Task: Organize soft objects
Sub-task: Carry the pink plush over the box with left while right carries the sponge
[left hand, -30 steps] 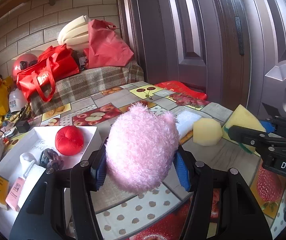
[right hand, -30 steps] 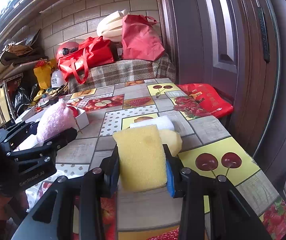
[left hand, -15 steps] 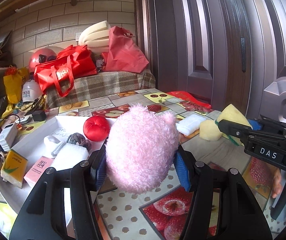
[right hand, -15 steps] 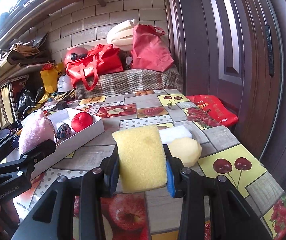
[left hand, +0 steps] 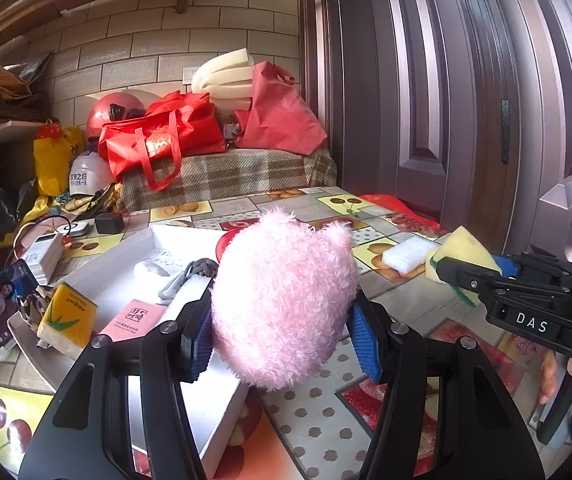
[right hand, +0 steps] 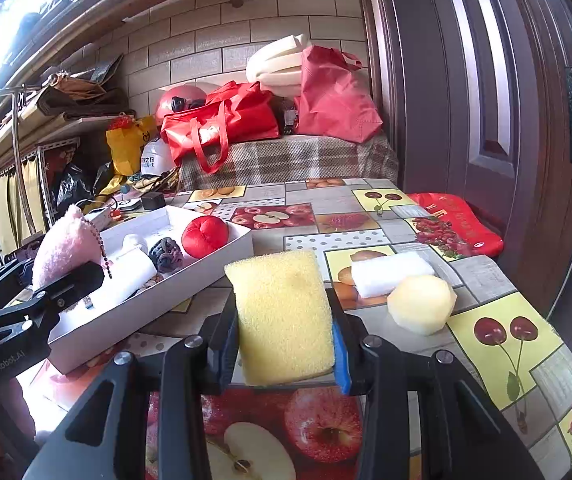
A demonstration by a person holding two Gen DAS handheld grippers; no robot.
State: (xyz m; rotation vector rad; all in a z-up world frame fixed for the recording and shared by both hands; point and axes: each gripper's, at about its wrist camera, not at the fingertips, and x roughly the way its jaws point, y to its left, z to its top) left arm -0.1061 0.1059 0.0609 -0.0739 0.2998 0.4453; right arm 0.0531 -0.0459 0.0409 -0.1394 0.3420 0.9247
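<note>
While both tools loaded: left tool clamped on pink plush, right tool clamped on yellow sponge, both held above worktop. Landmark = white tray. Plush hanging over tray's near corner, so left side nearer; judged drop straight down and slightly into tray. Sponge well to the right of tray, clear of its wall, long axis upright between the pads; needs travel left across tray's long wall before release. Tray long axis running diagonally away to the left as seen from right wrist. Already in tray: red plush ball, grey knotted thing, white roll. Right of tray on worktop, not yet sorted: white foam block, pale round sponge, touching or nearly. Right wrist view giving plush's bead chain and full tray interior; left wrist view hiding most of that behind plush, but adding tissue packs at tray's left end. Risk judged: tools crowding over same tray.
</note>
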